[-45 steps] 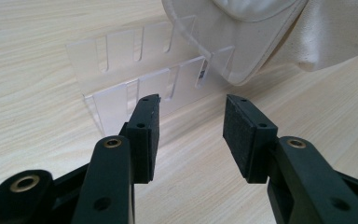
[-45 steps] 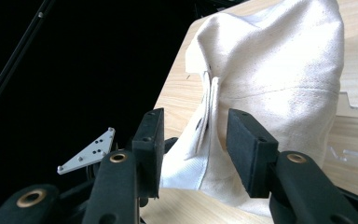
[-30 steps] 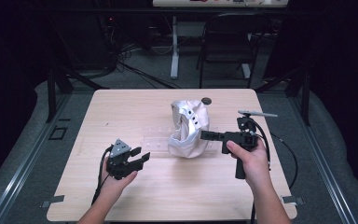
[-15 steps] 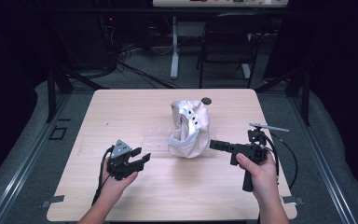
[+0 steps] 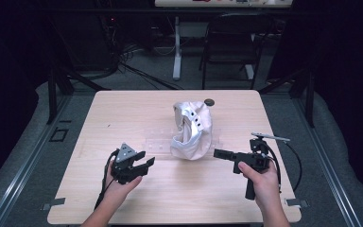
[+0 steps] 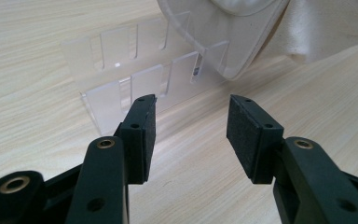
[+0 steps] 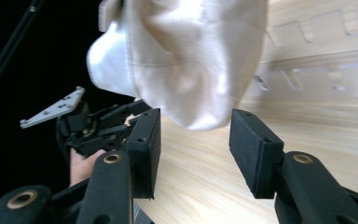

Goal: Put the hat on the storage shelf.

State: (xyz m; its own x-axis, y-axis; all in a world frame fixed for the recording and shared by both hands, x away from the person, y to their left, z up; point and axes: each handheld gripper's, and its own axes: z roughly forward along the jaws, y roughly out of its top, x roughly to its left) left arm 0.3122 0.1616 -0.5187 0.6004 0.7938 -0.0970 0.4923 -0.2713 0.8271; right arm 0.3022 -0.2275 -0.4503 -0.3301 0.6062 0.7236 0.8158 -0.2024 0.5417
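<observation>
A white cap (image 5: 192, 128) stands on edge in the middle of the wooden table, leaning on a clear slotted plastic rack (image 5: 158, 139). My left gripper (image 5: 145, 161) rests low at the front left, open and empty, its jaws aimed at the rack (image 6: 135, 70) and the cap's brim (image 6: 233, 32). My right gripper (image 5: 217, 153) is held at the front right, pointing left at the cap, open with nothing between its pads. In the right gripper view the cap's crown (image 7: 191, 56) hangs just beyond the jaws, with the left gripper (image 7: 98, 128) farther off.
A small dark round object (image 5: 209, 101) lies behind the cap near the table's far edge. A chair (image 5: 231, 47) and a table leg (image 5: 176, 52) stand on the dark floor beyond. Bare wood (image 5: 194, 194) runs along the front between the hands.
My right gripper has drawn back from the cap, sinking and moving toward the front right. The left gripper and the cap have stayed put.
</observation>
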